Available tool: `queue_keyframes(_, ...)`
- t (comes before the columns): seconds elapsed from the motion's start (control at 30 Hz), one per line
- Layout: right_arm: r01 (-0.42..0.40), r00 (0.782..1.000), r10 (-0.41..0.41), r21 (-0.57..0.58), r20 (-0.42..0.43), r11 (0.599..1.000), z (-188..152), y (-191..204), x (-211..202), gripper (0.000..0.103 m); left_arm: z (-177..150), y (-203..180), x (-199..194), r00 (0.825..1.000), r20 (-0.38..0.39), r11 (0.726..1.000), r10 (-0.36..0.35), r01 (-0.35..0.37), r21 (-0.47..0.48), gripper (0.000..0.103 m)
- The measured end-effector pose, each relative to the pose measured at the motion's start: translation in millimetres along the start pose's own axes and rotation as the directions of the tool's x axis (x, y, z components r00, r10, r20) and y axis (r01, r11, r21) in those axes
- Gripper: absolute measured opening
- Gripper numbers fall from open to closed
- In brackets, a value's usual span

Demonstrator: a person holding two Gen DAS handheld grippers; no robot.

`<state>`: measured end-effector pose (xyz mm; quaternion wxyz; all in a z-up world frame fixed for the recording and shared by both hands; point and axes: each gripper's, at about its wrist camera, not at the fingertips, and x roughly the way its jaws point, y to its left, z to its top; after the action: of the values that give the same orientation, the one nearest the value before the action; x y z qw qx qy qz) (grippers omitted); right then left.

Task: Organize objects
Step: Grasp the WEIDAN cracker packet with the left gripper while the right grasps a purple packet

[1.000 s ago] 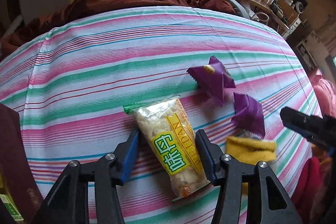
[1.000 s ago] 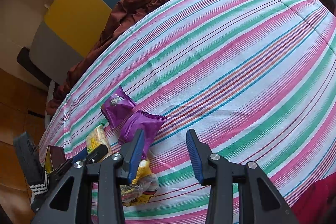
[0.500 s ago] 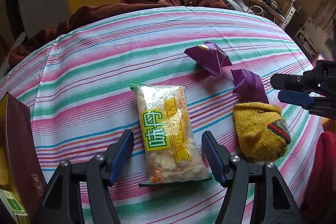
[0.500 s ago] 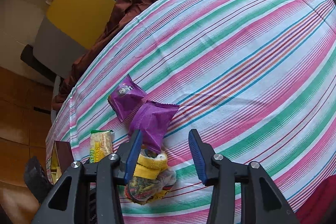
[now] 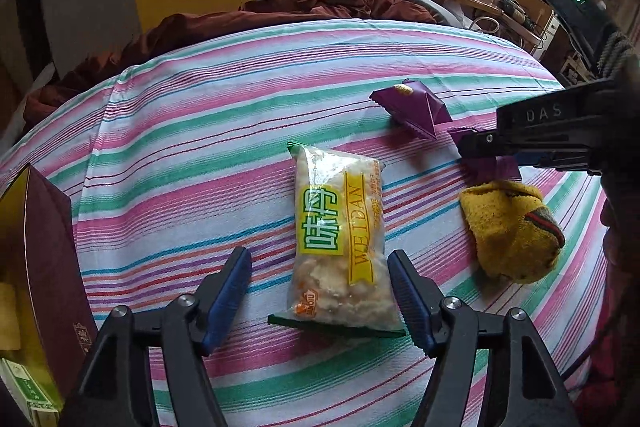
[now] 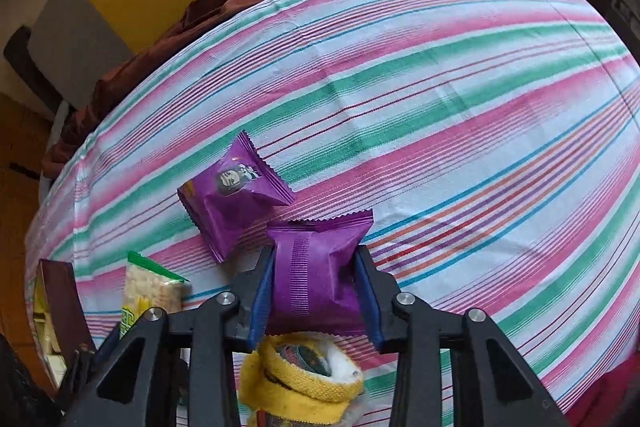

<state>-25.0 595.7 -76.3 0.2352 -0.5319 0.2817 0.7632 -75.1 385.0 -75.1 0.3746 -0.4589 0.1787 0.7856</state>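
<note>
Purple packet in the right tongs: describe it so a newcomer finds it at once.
On the striped tablecloth, just beyond the yellow sock, lie two purple packets. It is the nearer packet, ribbed seam up, squeezed between blue pads; the other packet shows a printed picture.

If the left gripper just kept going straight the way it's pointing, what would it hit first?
Most likely the clear rice-cracker packet, lying on the striped cloth between the open left gripper fingers; its jaws have just been opening. Depth is hard to judge.
</note>
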Motion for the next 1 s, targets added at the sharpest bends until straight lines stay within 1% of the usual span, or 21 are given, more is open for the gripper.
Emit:
queue_keyframes(0.07,0.065,0.998,-0.065,-0.092,0.006,0.994,-7.1,-2.4,-2.0,0.033,-1.7,-0.3,0.5,1.000,0.008,1.000,0.001,-0.001,0.006,0.072)
queue_keyframes(0.1,0.072,0.997,-0.072,-0.110,0.005,0.991,-11.7,-7.6,-1.3,0.033,-2.0,-1.2,0.9,1.000,0.008,1.000,0.003,-0.003,0.008,0.073)
queue_keyframes(0.17,0.046,0.999,-0.043,-0.112,0.026,0.993,-17.7,-16.9,-2.4,0.034,-0.4,-1.8,0.5,1.000,0.008,1.000,0.002,-0.002,-0.004,0.077)
queue_keyframes(0.2,0.043,0.999,-0.041,-0.106,0.024,0.993,-17.0,-17.9,-2.4,0.034,0.0,-1.5,-0.2,1.000,0.007,1.000,-0.003,0.003,-0.015,0.077)
queue_keyframes(0.27,0.061,0.998,-0.059,-0.110,0.026,0.992,-15.4,-15.2,0.3,0.034,1.2,3.7,-3.6,1.000,0.005,0.999,-0.021,0.022,-0.046,0.077)
queue_keyframes(0.33,0.089,0.996,-0.085,-0.142,0.034,0.986,-15.6,-10.0,1.8,0.034,4.2,6.3,-8.1,0.999,0.008,0.998,-0.031,0.031,-0.060,0.077)
queue_keyframes(0.47,0.083,0.996,-0.079,-0.146,0.032,0.986,-12.7,-11.3,3.5,0.034,10.9,0.7,-9.5,1.000,0.009,1.000,0.012,-0.012,-0.008,0.077)
queue_keyframes(0.53,0.082,0.996,-0.079,-0.152,0.031,0.985,-11.3,-11.6,4.3,0.034,15.4,-3.0,-3.0,1.000,-0.015,1.000,0.023,-0.023,0.021,0.077)
queue_keyframes(0.6,0.085,0.996,-0.081,-0.158,0.032,0.984,-10.2,-11.6,5.0,0.034,15.5,-7.5,6.1,0.998,-0.046,0.998,0.050,-0.048,0.045,0.077)
queue_keyframes(0.63,0.086,0.996,-0.082,-0.160,0.031,0.983,-9.6,-11.7,5.3,0.034,15.9,-8.8,12.1,0.996,-0.065,0.997,0.055,-0.052,0.048,0.075)
queue_keyframes(0.67,0.086,0.996,-0.082,-0.163,0.031,0.983,-8.9,-12.0,5.6,0.035,15.9,-9.7,14.7,0.996,-0.062,0.997,0.065,-0.062,0.054,0.076)
queue_keyframes(0.7,0.086,0.996,-0.081,-0.165,0.032,0.983,-8.2,-12.4,5.9,0.035,16.8,-11.8,14.6,0.996,-0.047,0.996,0.073,-0.070,0.062,0.072)
queue_keyframes(0.73,0.085,0.996,-0.081,-0.166,0.031,0.982,-7.3,-12.8,6.4,0.035,17.6,-13.3,14.6,0.997,-0.041,0.996,0.070,-0.067,0.065,0.062)
queue_keyframes(0.77,0.087,0.996,-0.083,-0.170,0.032,0.982,-6.3,-12.8,6.8,0.035,18.0,-15.0,13.0,0.998,-0.031,0.996,0.062,-0.059,0.069,0.044)
queue_keyframes(0.83,0.091,0.996,-0.086,-0.180,0.036,0.979,-4.6,-12.8,7.6,0.035,15.7,-21.2,10.5,0.997,-0.011,0.993,0.074,-0.072,0.090,0.040)
queue_keyframes(0.93,0.093,0.995,-0.088,-0.189,0.040,0.978,-7.3,-17.2,6.4,0.035,5.8,-22.6,5.4,0.998,0.018,0.994,0.067,-0.069,0.084,0.039)
queue_keyframes(1.0,0.097,0.995,-0.091,-0.193,0.042,0.976,-5.4,-12.4,9.5,0.035,-3.9,-22.5,-1.3,0.997,0.032,0.995,0.067,-0.069,0.070,0.039)
